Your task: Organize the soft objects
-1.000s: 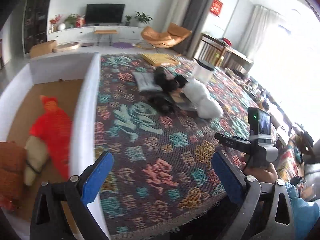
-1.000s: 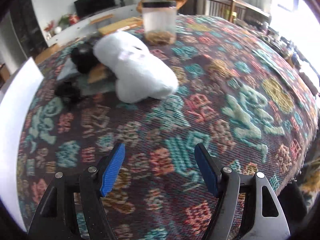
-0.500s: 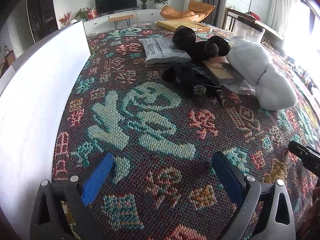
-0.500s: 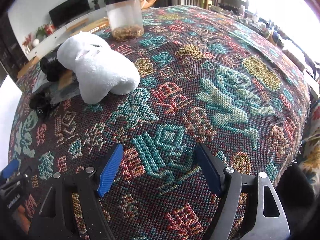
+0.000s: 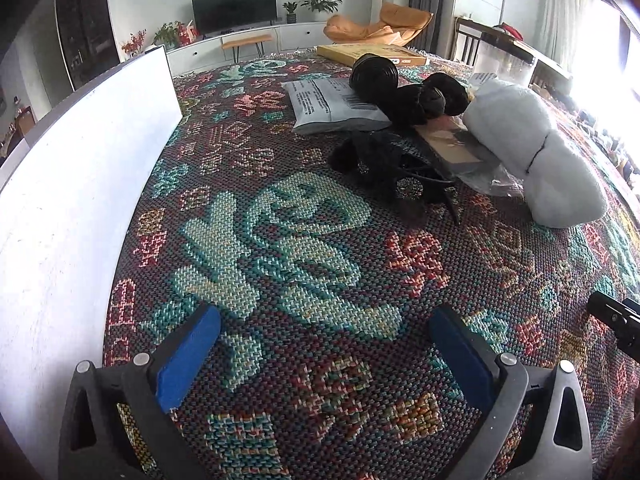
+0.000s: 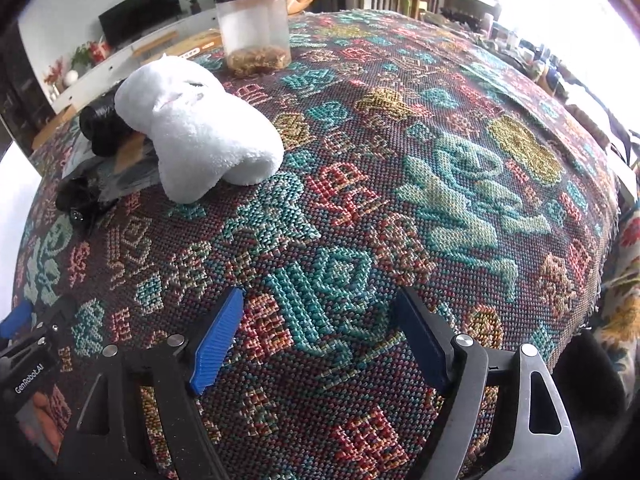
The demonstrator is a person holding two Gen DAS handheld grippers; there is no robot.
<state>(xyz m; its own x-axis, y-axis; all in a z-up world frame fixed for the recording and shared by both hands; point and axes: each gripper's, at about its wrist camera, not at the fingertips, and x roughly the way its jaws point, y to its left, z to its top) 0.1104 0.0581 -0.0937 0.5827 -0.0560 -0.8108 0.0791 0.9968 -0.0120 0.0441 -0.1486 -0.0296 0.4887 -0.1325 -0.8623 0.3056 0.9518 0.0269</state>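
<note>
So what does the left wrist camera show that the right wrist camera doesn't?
Only the left wrist view: the white box wall, the grey mailer bag, and the open left gripper up close.

Only the right wrist view: the jar standing clear behind the toy, and the right gripper, its jaws opening with nothing between them.

Both: the white plush toy, the black items, and the patterned cloth.

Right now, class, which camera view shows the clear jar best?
The right wrist view: the clear jar stands whole, black lid on, brownish contents at the bottom, behind the white plush toy. In the left wrist view the jar is pale, washed out and partly hidden.
</note>
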